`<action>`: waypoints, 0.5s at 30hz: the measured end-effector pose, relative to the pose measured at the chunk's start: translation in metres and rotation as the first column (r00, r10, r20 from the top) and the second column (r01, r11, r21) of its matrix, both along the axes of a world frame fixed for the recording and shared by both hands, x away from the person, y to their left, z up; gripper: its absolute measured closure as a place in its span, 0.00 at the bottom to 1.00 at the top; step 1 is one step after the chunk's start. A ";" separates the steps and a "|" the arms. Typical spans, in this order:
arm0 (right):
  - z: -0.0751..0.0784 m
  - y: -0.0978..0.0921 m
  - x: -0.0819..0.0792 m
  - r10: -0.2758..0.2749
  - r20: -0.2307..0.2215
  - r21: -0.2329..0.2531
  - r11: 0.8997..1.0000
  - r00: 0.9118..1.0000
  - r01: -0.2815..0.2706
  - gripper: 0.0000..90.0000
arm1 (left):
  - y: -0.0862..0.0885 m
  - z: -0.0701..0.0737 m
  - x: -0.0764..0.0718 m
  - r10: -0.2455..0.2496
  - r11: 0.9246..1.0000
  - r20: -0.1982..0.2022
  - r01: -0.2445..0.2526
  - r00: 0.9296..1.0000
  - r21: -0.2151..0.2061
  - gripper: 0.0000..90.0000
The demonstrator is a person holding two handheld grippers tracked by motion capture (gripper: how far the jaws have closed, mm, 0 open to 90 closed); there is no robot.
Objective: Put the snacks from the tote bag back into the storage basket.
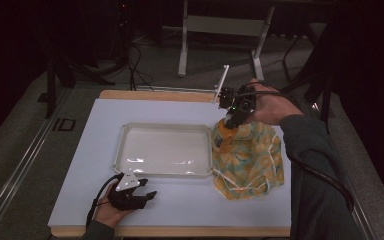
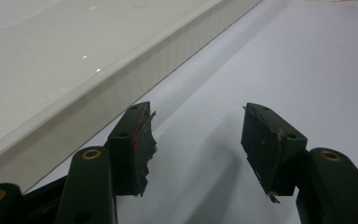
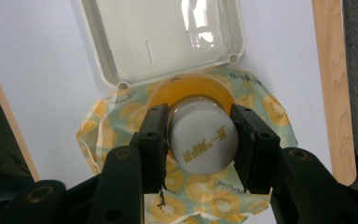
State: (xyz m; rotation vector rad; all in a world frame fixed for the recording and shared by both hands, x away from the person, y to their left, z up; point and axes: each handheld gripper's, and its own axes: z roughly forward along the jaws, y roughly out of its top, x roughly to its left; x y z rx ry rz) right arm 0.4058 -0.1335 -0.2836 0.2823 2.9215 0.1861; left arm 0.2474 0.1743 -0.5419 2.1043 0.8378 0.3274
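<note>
White tabletop [image 1: 180,200]: right gripper [image 3: 203,142] clamps bottle [image 3: 204,144] at frame centre over bag [image 1: 250,155], likely lifting toward tray [image 1: 125,132]; left gripper [image 2: 196,140] gapes.

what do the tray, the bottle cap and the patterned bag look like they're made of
The tray looks like glossy white plastic: light glints off its floor and its corners are moulded. The bottle cap, clamped in the right gripper, seems smooth white plastic with yellow print. The patterned bag looks like thin crinkly printed plastic film or coated fabric, as it folds softly.

Left gripper [image 1: 147,195] jaws apart, right gripper [image 1: 230,121] jaws clamped.
</note>
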 end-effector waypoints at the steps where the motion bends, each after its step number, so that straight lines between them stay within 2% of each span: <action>1: 0.000 0.001 0.000 0.002 0.001 -0.001 1.000 1.000 -0.002 0.65 | 0.000 0.000 0.000 0.000 1.000 0.001 0.000 1.000 0.000 0.48; 15: -0.002 0.018 -0.004 0.039 -0.010 0.001 0.999 0.999 -0.039 0.65 | 0.000 0.000 0.000 -0.003 1.000 0.000 0.003 1.000 -0.001 0.48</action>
